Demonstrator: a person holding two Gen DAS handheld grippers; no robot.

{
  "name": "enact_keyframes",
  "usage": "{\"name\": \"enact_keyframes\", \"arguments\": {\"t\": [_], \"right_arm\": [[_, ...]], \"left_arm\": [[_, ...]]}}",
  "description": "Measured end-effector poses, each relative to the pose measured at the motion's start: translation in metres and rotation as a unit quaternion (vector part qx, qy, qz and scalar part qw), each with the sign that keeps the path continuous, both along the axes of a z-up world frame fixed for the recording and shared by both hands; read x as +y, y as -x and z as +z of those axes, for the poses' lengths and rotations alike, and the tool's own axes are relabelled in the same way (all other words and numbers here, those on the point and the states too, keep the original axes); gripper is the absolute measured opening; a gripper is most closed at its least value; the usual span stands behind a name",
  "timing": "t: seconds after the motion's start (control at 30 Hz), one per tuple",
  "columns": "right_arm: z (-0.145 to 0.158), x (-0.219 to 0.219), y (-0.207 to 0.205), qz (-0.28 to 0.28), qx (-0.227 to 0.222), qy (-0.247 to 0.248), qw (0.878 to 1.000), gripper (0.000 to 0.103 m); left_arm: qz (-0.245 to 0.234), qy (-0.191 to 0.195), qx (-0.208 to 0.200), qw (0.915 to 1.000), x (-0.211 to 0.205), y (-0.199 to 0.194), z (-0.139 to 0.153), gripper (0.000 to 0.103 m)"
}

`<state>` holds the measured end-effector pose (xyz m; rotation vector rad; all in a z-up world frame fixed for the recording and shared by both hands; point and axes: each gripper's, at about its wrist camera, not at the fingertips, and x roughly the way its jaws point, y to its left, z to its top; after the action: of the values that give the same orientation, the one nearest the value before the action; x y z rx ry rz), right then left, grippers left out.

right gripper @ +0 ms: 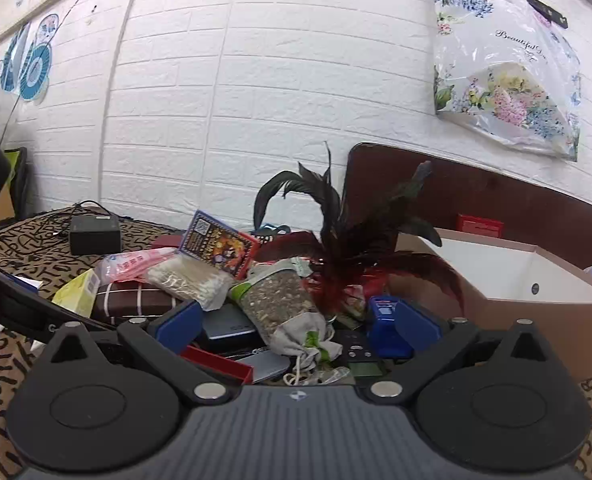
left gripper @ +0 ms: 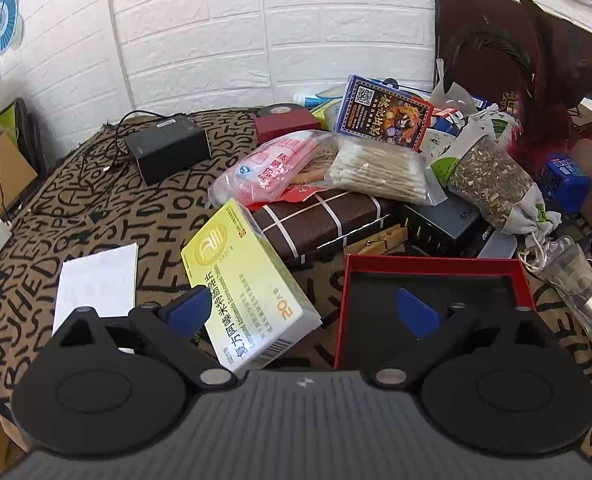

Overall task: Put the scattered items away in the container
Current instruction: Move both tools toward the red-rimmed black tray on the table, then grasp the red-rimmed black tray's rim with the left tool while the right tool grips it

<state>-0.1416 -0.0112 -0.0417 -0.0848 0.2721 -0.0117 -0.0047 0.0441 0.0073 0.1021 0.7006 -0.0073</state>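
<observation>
The left gripper [left gripper: 306, 312] hovered with fingers wide over the yellow medicine box [left gripper: 247, 280]; the right gripper [right gripper: 296, 326] was wide too, above the herb sachet [right gripper: 283, 308].

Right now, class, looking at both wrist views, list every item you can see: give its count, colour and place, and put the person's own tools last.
Yellow-green cardboard medicine box: one, between the left tool's fingers.
Red-rimmed shallow box with black lining: one, front right of the pile.
Brown checked pouch: one, under the bags.
Clear bag of cotton swabs: one, atop the pile.
Pink-printed plastic bag: one, left of the swabs.
Cloth sachet of dried herbs: one, grey-green, pile centre.
Dark red feather duster: one, upright behind the sachet.
Black power adapter: one, back left.
White paper sheet: one, front left.
Open cardboard box with white inside: one, right side.
Left tool: open.
Right tool: open.
</observation>
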Motion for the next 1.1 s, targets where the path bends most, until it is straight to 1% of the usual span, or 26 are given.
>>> {"name": "enact_keyframes", "arguments": {"t": [0.17, 0.2, 0.23, 0.27, 0.33, 0.37, 0.4, 0.43, 0.47, 0.5, 0.57, 0.6, 0.63, 0.67, 0.7, 0.73, 0.77, 0.8, 0.83, 0.87, 0.93, 1.03, 1.1], "right_arm": [[-0.002, 0.005, -0.003, 0.019, 0.015, -0.004, 1.000, 0.103], [-0.005, 0.007, 0.002, 0.024, 0.001, -0.023, 0.999, 0.103], [-0.008, 0.009, 0.003, 0.025, -0.003, -0.017, 1.000, 0.103], [-0.008, 0.011, 0.002, 0.024, 0.003, -0.015, 1.000, 0.103], [-0.011, 0.014, 0.000, 0.017, 0.015, -0.002, 1.000, 0.103], [-0.014, 0.013, -0.001, 0.016, 0.021, 0.005, 1.000, 0.103], [-0.015, 0.012, -0.002, 0.017, 0.027, -0.003, 0.999, 0.103], [-0.016, 0.012, -0.003, 0.019, 0.035, -0.010, 0.999, 0.103], [-0.017, 0.013, -0.006, 0.026, 0.042, -0.007, 0.999, 0.103], [-0.019, 0.013, -0.007, 0.031, 0.050, -0.005, 0.998, 0.100], [-0.023, 0.015, -0.012, 0.042, 0.070, -0.003, 0.997, 0.086], [-0.024, 0.016, -0.015, 0.047, 0.079, -0.005, 0.996, 0.074], [-0.026, 0.017, -0.019, 0.057, 0.092, -0.013, 0.994, 0.065], [-0.028, 0.017, -0.022, 0.063, 0.103, -0.020, 0.992, 0.059], [-0.030, 0.017, -0.025, 0.068, 0.111, -0.022, 0.991, 0.049], [-0.032, 0.018, -0.027, 0.072, 0.118, -0.024, 0.990, 0.045], [-0.032, 0.017, -0.026, 0.074, 0.119, -0.029, 0.990, 0.045], [-0.032, 0.016, -0.025, 0.072, 0.118, -0.034, 0.990, 0.045], [-0.031, 0.015, -0.024, 0.071, 0.115, -0.036, 0.990, 0.045], [-0.031, 0.014, -0.025, 0.069, 0.116, -0.037, 0.990, 0.045], [-0.030, 0.011, -0.028, 0.068, 0.124, -0.036, 0.989, 0.045], [-0.031, 0.008, -0.030, 0.066, 0.128, -0.034, 0.989, 0.045], [-0.032, 0.008, -0.033, 0.068, 0.136, -0.035, 0.988, 0.042]], "left_arm": [[0.015, 0.004, -0.011, 0.9998, 0.003, 0.004, -0.001, 0.101], [0.019, 0.006, -0.013, 0.9997, 0.004, 0.006, -0.003, 0.101], [0.021, 0.006, -0.014, 0.9997, 0.004, 0.007, -0.004, 0.101], [0.020, 0.002, -0.014, 0.9997, 0.004, 0.008, -0.006, 0.101], [0.003, -0.010, -0.010, 0.9999, 0.001, 0.008, -0.010, 0.101], [-0.009, -0.014, -0.011, 0.9998, 0.000, 0.010, -0.011, 0.099], [-0.020, -0.015, -0.013, 0.9996, 0.000, 0.012, -0.013, 0.094], [-0.032, -0.014, -0.016, 0.9993, 0.000, 0.014, -0.015, 0.091], [-0.046, -0.013, -0.015, 0.9987, 0.000, 0.015, -0.017, 0.089], [-0.058, -0.014, -0.013, 0.9981, 0.001, 0.017, -0.020, 0.089], [-0.071, -0.024, -0.019, 0.9970, 0.000, 0.018, -0.025, 0.085], [-0.076, -0.026, -0.023, 0.9965, -0.001, 0.019, -0.026, 0.083], [-0.081, -0.024, -0.025, 0.9961, -0.001, 0.020, -0.026, 0.080], [-0.087, -0.017, -0.023, 0.9958, 0.000, 0.021, -0.024, 0.061], [-0.087, -0.008, -0.022, 0.9959, 0.001, 0.022, -0.020, 0.047], [-0.089, 0.003, -0.035, 0.9955, 0.002, 0.027, -0.015, 0.047], [-0.092, 0.006, -0.047, 0.9947, 0.003, 0.031, -0.010, 0.049], [-0.102, 0.004, -0.059, 0.9930, 0.002, 0.034, -0.006, 0.054], [-0.114, 0.001, -0.062, 0.9915, -0.001, 0.034, -0.004, 0.057], [-0.124, -0.002, -0.059, 0.9906, -0.004, 0.033, -0.005, 0.057], [-0.135, -0.002, -0.044, 0.9898, -0.009, 0.029, -0.011, 0.057], [-0.138, 0.011, -0.009, 0.9903, -0.010, 0.023, -0.027, 0.049], [-0.133, 0.022, -0.001, 0.9909, -0.007, 0.021, -0.032, 0.048]]}}
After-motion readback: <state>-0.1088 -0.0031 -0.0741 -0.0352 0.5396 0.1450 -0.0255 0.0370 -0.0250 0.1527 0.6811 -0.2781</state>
